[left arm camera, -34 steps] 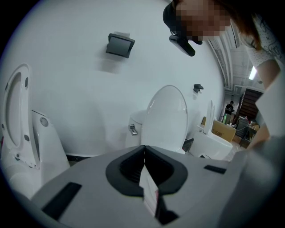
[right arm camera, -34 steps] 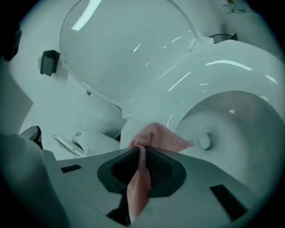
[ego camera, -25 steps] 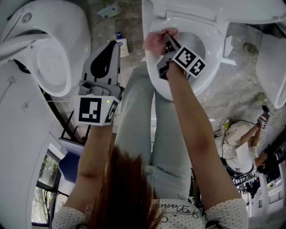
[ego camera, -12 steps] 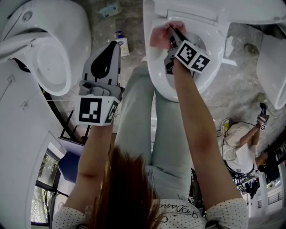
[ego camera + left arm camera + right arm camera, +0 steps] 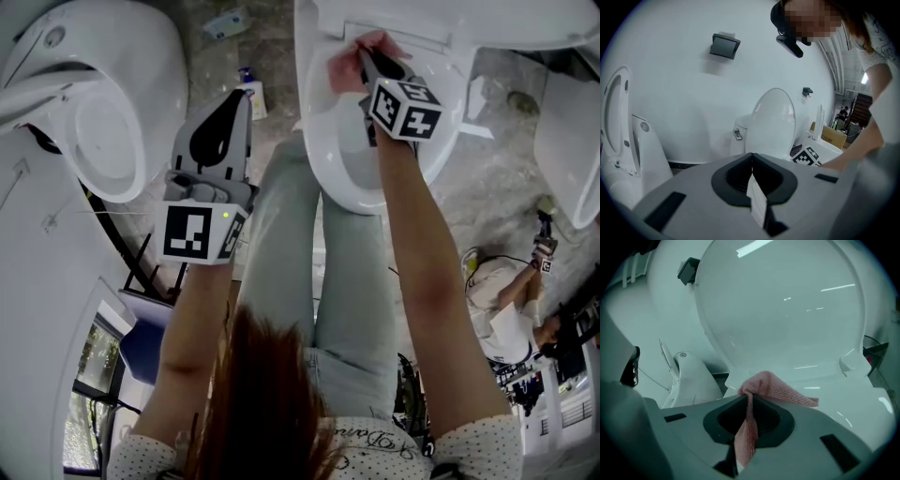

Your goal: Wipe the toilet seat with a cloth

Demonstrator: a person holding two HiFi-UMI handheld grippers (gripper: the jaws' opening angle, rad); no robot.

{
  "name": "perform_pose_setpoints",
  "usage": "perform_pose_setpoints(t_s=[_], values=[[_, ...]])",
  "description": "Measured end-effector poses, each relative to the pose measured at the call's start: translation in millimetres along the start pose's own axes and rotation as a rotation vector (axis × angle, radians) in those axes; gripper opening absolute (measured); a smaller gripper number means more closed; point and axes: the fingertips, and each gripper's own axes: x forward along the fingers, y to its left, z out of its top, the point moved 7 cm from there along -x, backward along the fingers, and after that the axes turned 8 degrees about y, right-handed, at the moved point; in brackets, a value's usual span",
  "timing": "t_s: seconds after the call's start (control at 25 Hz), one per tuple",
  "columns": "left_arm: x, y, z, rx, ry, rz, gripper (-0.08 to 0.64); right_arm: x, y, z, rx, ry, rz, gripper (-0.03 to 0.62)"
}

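A person stood over a white toilet with a gripper in each hand. The right gripper [image 5: 364, 58] reached to about twelve o'clock on the toilet seat [image 5: 323, 155], at the back of the rim near the hinge. Its jaws were pinched on a pink cloth [image 5: 345, 73], which lay bunched on the seat at the jaw tips. The left gripper [image 5: 240, 94] hung idle over the floor at the toilet's nine o'clock side. Its jaws were pressed together with nothing between them.

The cloth looked light, soft and loosely woven, so it would likely fold and trail rather than push. Gripping a gathered fold, as here, seemed sensible, leaving a loose flap to drag across the seat. The seat looked hard and glossy, so the cloth should slide easily but would need downward pressure.

The right gripper view showed the cloth's mesh weave, the fold running down between the jaws, a flap spread toward three o'clock, and the raised lid [image 5: 787, 310] behind. The head view alone showed where on the rim the cloth sat. The left gripper view confirmed that gripper carried nothing.
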Motion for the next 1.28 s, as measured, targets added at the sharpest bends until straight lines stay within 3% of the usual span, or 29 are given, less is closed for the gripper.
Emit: perform_pose_setpoints(t_s=[1.28], values=[[-4,-32,7,0.028,-0.021,-0.004,0.005,-59,-73,9,-0.194,0.013,-0.198,0.048]])
